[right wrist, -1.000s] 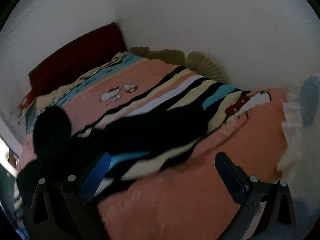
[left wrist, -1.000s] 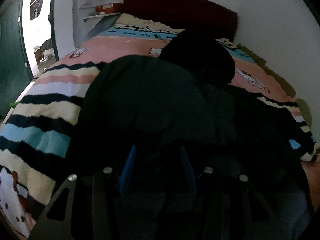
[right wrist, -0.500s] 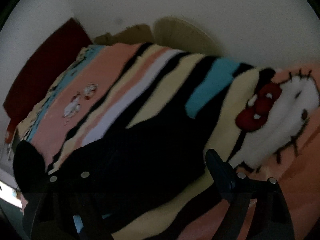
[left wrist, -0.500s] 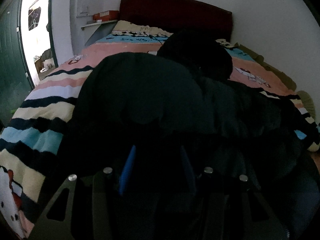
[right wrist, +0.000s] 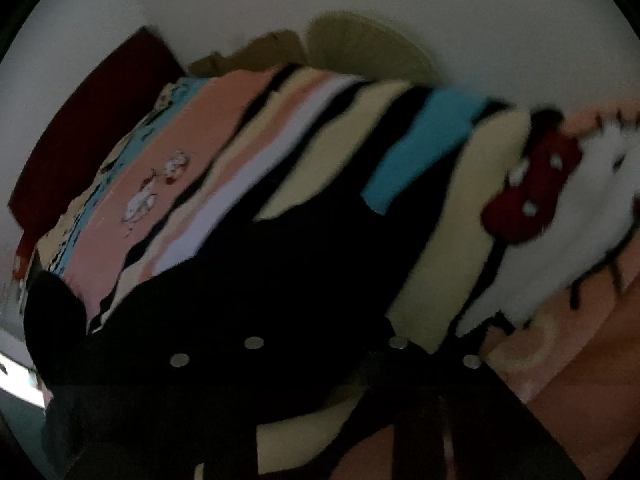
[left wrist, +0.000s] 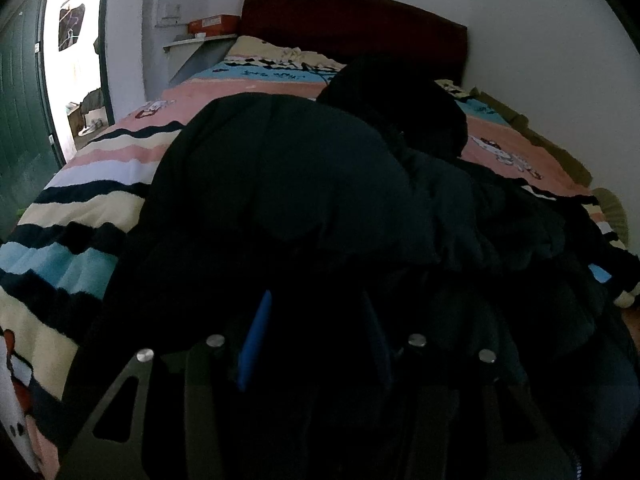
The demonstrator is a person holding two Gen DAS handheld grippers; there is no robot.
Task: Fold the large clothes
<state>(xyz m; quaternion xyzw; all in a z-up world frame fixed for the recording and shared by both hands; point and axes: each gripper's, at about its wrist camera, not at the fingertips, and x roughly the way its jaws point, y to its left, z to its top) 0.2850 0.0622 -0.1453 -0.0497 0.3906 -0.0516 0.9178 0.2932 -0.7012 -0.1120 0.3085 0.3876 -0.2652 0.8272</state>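
A large black garment (left wrist: 280, 180) lies bunched on a bed with a striped cartoon blanket (left wrist: 80, 208). My left gripper (left wrist: 316, 320) sits low at the garment's near edge, its blue pads (left wrist: 256, 340) part way apart with dark cloth pinched between them. In the right wrist view the same black garment (right wrist: 280, 280) spreads over the blanket (right wrist: 440, 240). My right gripper (right wrist: 326, 320) is down on the garment's edge with its jaws closing on the black cloth. Its fingertips are lost in the dark fabric.
A dark red headboard (left wrist: 352, 20) stands at the bed's far end against a white wall. A small shelf with an orange box (left wrist: 212, 24) and a bright doorway (left wrist: 72, 60) are on the left. An olive round cushion (right wrist: 360, 48) rests between bed and wall.
My right gripper has dropped down onto the black garment's edge, and its jaws have gone from wide apart to close together. The left gripper has kept its place and grip.
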